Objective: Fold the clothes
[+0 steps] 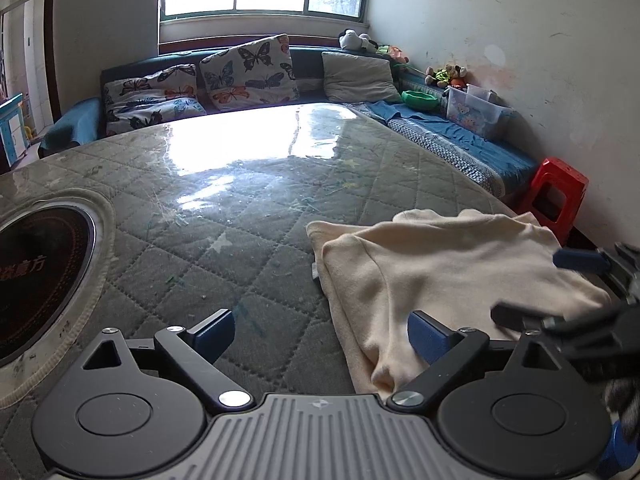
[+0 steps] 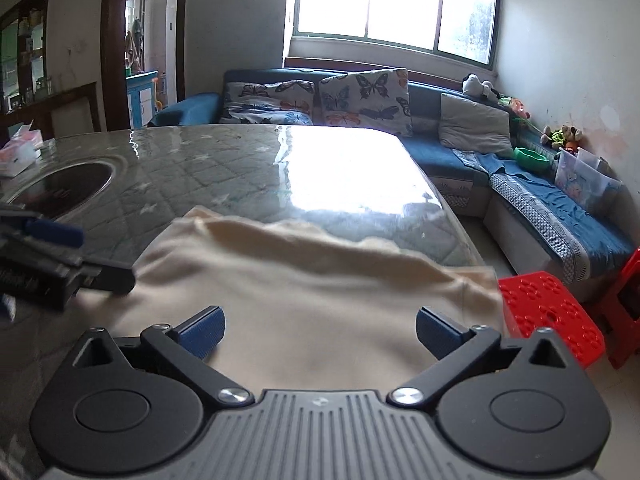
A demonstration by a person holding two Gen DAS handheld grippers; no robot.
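A cream garment [image 1: 440, 276] lies folded on the quilted, glass-topped table [image 1: 224, 216], near its right edge. My left gripper [image 1: 320, 338] is open, low over the table at the garment's left edge; its right finger [image 1: 430, 338] rests by the cloth. My right gripper [image 2: 318, 332] is open above the garment [image 2: 304, 292], holding nothing. The right gripper also shows in the left wrist view [image 1: 560, 288], over the garment's right side. The left gripper shows at the left of the right wrist view [image 2: 60, 256].
A round black cooktop [image 1: 40, 280] is set into the table at the left. Red plastic stools [image 2: 552, 312] stand by the table's right edge. A blue corner sofa [image 2: 540, 196] with butterfly cushions [image 1: 248, 72], toys and a clear box [image 1: 476, 112] runs behind.
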